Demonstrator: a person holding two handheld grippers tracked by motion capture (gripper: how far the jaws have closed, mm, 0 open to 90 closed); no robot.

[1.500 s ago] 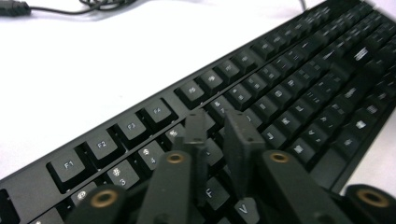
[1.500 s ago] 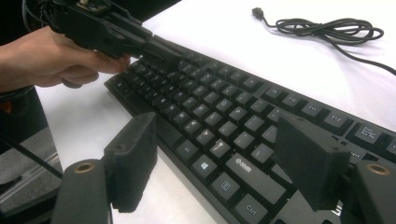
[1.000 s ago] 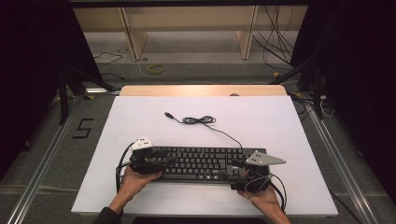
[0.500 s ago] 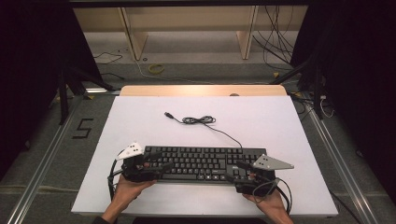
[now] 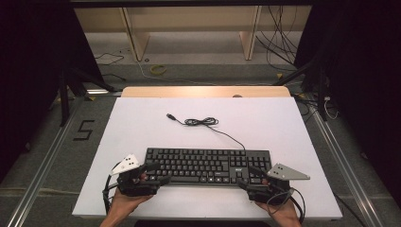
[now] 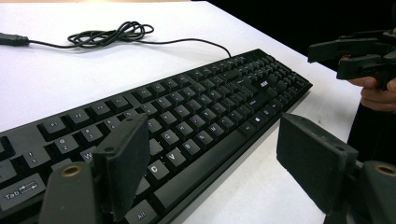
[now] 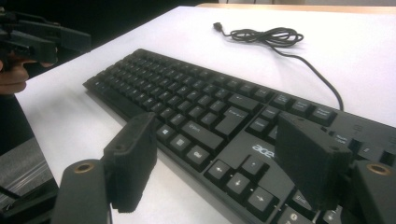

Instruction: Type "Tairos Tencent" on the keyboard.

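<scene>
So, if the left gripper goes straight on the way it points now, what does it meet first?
Probably the black keyboard. The left gripper has open jaws astride the keyboard's front edge at its left end, so moving on, it would slide over the keys; how high it rides above them is hard to judge.

Left hand-held gripper (image 5: pixel 152 174) jaws opened, released keyboard (image 5: pixel 208 164); both hands drew back toward table edge.

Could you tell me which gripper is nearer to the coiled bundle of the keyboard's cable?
Left, narrowly. The left gripper sits at the keyboard's near-left corner; the right gripper is at its near-right corner. The coiled bundle lies beyond the keyboard, slightly left of its middle.
</scene>
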